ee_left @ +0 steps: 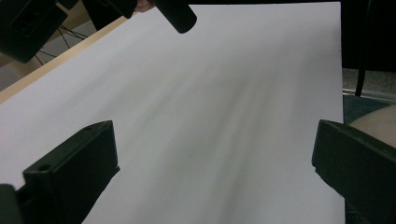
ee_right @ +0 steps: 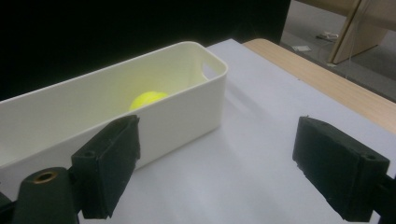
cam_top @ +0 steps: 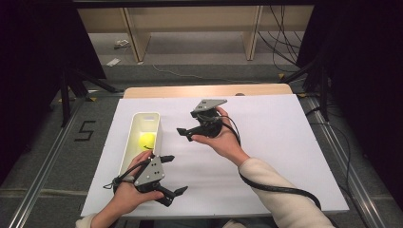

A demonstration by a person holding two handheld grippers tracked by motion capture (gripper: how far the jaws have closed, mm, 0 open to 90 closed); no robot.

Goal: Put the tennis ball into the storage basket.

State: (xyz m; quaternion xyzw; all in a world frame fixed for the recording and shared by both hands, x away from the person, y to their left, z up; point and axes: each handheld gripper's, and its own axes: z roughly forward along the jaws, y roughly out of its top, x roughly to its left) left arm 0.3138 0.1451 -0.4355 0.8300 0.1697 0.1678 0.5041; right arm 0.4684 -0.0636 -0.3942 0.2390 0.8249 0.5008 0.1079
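Observation:
A long white bin (cam_top: 157, 124) lies on the left part of a white board (cam_top: 275, 137). Inside it rests a yellow ball (cam_top: 147, 140). My left gripper (cam_top: 175, 174) is near the board's front edge, just right of the bin's near end; it is open and holds nothing. My right gripper (cam_top: 186, 134) hovers right of the bin's middle and points at it. In the right gripper view its jaws (ee_right: 224, 163) stand wide apart, open and holding nothing, facing the bin (ee_right: 187, 116) with the ball (ee_right: 147, 99) inside. The left gripper view (ee_left: 210, 172) looks across bare board, with the right gripper (ee_left: 173, 14) farther off.
The board lies on a wooden table whose far edge (cam_top: 204, 90) shows beyond it. Metal rails (cam_top: 47, 156) run along both sides of the table. Cables (cam_top: 280, 42) and wooden shelf legs (cam_top: 135, 38) stand on the floor behind.

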